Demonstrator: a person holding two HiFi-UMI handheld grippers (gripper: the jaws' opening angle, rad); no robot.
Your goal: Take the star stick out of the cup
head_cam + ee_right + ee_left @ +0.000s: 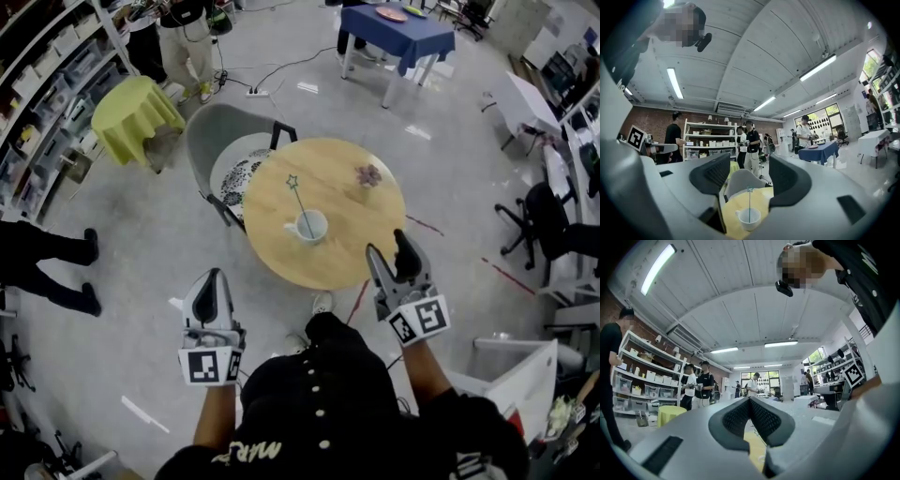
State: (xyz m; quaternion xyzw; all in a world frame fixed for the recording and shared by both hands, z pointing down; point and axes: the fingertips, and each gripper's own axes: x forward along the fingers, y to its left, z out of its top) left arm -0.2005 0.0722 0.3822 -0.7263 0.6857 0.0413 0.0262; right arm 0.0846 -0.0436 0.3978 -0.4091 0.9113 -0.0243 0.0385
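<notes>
On the round surface (349, 258), the star stick (299, 195) is standing in the cup (310, 227), star end up and free for pinching. The right hand-held gripper (386, 244) is hovering at the near edge, released and aimed at it. The left hand-held gripper (213, 281) is hanging aside, clenched and empty.

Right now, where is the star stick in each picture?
Head view: the thin green star-topped stick stands in the white cup on the round wooden table.
Left gripper view: cannot make it out; only a table strip shows below the shut left gripper.
Right gripper view: low centre, in the cup, between the open right gripper's jaws.
Shared landmark: the table.
</notes>
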